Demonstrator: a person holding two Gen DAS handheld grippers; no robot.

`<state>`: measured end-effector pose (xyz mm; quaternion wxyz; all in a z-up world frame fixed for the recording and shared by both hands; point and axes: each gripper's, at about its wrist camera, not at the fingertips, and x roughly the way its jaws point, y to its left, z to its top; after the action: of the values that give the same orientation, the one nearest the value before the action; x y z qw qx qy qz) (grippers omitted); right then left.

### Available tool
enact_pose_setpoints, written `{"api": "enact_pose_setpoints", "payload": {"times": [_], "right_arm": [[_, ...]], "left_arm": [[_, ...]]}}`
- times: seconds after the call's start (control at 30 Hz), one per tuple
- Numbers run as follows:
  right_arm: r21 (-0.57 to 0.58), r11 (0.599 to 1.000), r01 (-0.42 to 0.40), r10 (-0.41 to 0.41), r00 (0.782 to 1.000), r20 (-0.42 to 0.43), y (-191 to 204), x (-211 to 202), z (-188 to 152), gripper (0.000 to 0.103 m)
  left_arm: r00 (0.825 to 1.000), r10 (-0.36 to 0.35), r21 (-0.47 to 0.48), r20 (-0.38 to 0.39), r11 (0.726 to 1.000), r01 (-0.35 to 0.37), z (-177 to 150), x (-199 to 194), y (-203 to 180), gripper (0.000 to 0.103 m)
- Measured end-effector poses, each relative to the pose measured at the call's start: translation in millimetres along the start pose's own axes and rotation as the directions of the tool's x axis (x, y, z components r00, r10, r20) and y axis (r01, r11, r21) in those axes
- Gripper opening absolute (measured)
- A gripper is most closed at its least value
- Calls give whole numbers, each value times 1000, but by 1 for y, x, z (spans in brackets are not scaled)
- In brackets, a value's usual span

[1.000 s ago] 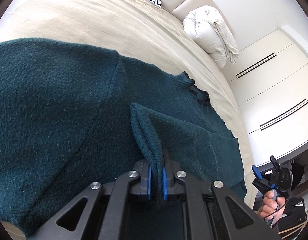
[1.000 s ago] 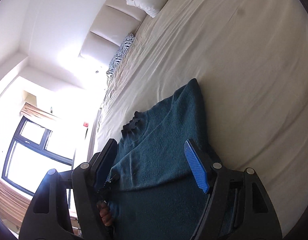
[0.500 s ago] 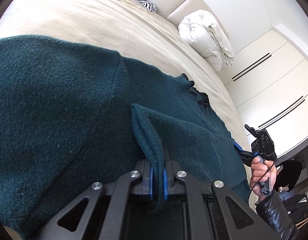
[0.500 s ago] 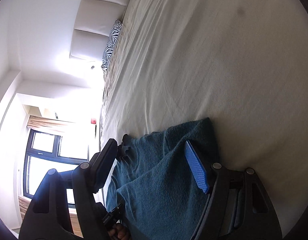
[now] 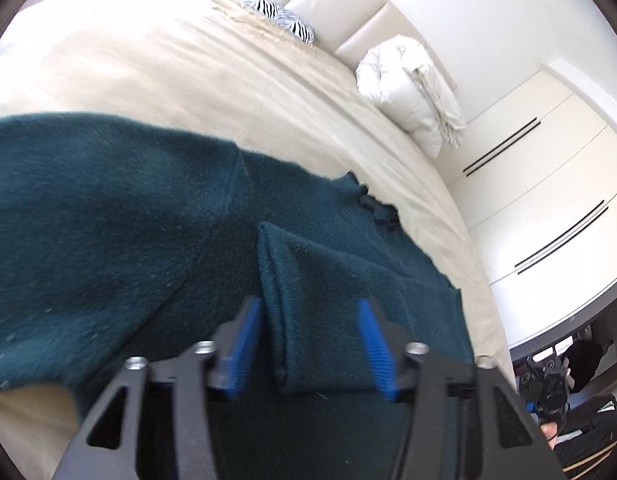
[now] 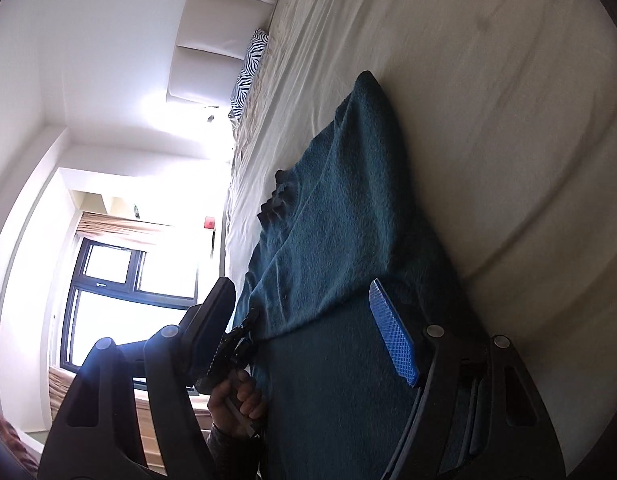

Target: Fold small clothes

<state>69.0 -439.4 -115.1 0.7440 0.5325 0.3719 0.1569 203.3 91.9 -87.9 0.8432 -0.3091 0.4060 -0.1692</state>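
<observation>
Sweater point(image 5: 108, 240) wool, dark teal, lay spread across the beige bed point(image 5: 188, 80), its frilled collar point(image 5: 372, 204) pointing toward the white duvet roll point(image 5: 408, 96) at the headboard. We held the left claw point(image 5: 308, 340) with its blue pads point(image 5: 244, 336) spread apart, and the folded-over sleeve point(image 5: 304, 300) sat loose between them, lying on the sweater's body, its cuff edge nearer the claw and the collar beyond it. We judged the sleeve fold as just laid down, so the step in hand was letting go cleanly.

To do that well, we would back the left claw straight out along the sleeve, away from the collar, keeping both pads clear of the knit so the fuzzy wool does not catch and drag the fold open. The sleeve's edge looked slightly rolled on the side away from the collar; a light press there would flatten it.

Our right claw point(image 6: 308, 320) was likewise spread wide and gripping nothing, hovering over the sweater's hem point(image 6: 340, 400), far from the collar. From there we reckoned it well placed to pinch the hem corner for the next fold toward the collar, taking both layers together, since thick knit slips apart if only the top layer is caught.
</observation>
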Motion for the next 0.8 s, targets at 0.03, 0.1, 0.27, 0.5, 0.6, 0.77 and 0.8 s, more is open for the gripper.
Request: {"api": "enact_pose_setpoints", "payload": {"times": [0.03, 0.1, 0.27, 0.5, 0.6, 0.77, 0.8], "right_arm": [[-6, 1000, -19, 19, 1000, 2, 5, -6, -12, 71], [-12, 999, -34, 34, 999, -1, 11, -13, -42, 71], [-10, 999, -31, 31, 998, -54, 22, 8, -107, 71], [-53, 997, -52, 44, 989, -142, 65, 58, -154, 71], [-66, 996, -53, 41, 985, -168, 80, 71, -168, 71], [-67, 997, -34, 21, 982, -188, 90, 86, -177, 71], [-68, 997, -33, 20, 982, -186, 91, 85, -180, 71]], "left_arm": [[999, -12, -23, 53, 1000, 14, -1, -23, 2, 85], [987, -25, -74, 156, 997, 37, -5, -69, 16, 88], [937, 87, -341, 340, 940, 36, -19, -172, 102, 87], [825, 337, -691, 453, 717, 87, -60, -263, 212, 86], [811, 350, -733, 469, 666, 137, -65, -263, 230, 81], [791, 399, -765, 465, 631, 131, -47, -248, 240, 78], [787, 412, -775, 459, 619, 128, -43, -246, 244, 71]]}}
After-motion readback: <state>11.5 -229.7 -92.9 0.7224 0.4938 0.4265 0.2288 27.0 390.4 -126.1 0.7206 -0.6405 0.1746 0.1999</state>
